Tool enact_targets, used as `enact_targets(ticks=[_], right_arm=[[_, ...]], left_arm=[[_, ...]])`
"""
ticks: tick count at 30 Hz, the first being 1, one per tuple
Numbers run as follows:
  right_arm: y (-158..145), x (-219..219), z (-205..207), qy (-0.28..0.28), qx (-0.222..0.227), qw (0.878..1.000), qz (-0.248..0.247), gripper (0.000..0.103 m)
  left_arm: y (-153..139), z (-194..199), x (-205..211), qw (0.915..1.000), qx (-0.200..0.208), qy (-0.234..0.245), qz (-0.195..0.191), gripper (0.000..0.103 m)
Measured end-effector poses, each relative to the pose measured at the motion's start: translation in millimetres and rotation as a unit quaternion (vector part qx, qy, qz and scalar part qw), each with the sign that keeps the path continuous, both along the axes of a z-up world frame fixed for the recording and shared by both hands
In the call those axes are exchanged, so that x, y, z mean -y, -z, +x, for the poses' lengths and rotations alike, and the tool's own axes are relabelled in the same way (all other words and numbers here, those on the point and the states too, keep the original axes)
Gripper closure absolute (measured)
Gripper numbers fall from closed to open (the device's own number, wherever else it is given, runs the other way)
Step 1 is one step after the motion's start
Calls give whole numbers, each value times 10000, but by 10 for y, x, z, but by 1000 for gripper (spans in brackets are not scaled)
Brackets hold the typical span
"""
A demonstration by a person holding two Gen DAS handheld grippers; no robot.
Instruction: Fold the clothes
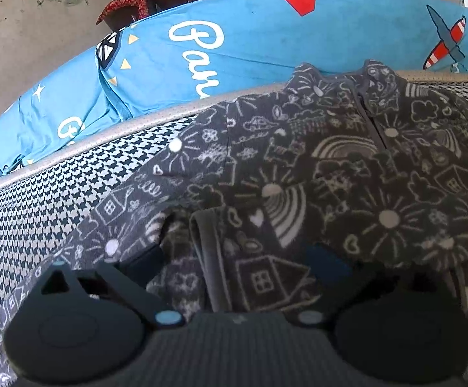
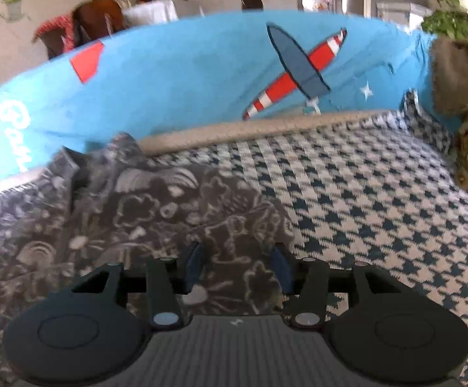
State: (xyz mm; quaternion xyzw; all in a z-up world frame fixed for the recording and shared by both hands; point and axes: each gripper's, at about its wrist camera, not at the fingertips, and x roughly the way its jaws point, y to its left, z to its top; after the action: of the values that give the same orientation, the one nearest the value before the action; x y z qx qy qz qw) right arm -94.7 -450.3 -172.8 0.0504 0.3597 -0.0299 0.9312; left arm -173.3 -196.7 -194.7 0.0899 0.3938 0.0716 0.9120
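Observation:
A dark grey fleece garment point(image 1: 298, 167) with white doodle prints lies spread on the houndstooth cover point(image 1: 56, 200), its collar toward the blue cushion. My left gripper point(image 1: 235, 259) is low over the garment's lower part, open wide, with a rumpled fold and a grey hem band between its fingers point(image 1: 145, 258). In the right wrist view the same garment point(image 2: 130, 213) fills the left half. My right gripper point(image 2: 237, 266) sits at the garment's right edge, its fingers point(image 2: 193, 264) about half closed with fabric filling the gap between them. Whether the pads press the cloth is unclear.
A large blue cushion point(image 2: 185, 90) with a plane print backs the surface, behind a beige piped edge point(image 2: 250, 130). A brown furry thing point(image 2: 466, 113) sits at the far right. Bare houndstooth cover point(image 2: 379, 209) stretches right of the garment. Chairs and a wall stand beyond.

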Motion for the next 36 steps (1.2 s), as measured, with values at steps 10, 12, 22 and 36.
enact_targets(ticks=[10,12,22,36], right_arm=[[-40,-20,-7,59,-61,10000,41,46],[-98,-26,-76,-29,-21,9999,163,46],[-248,-184,-638,-620,-129,9980,85,42],[-310,-28,-1144,-534,134,9980,318,42]], left_arm=[[11,6,-10,10000,-39,-7,-18,0],[17,14,-11,10000,-53,-16,-27,0],[48,34,36,9999,-53,-22,114,0],[65,18,53,9999,18,-28,169,0]])
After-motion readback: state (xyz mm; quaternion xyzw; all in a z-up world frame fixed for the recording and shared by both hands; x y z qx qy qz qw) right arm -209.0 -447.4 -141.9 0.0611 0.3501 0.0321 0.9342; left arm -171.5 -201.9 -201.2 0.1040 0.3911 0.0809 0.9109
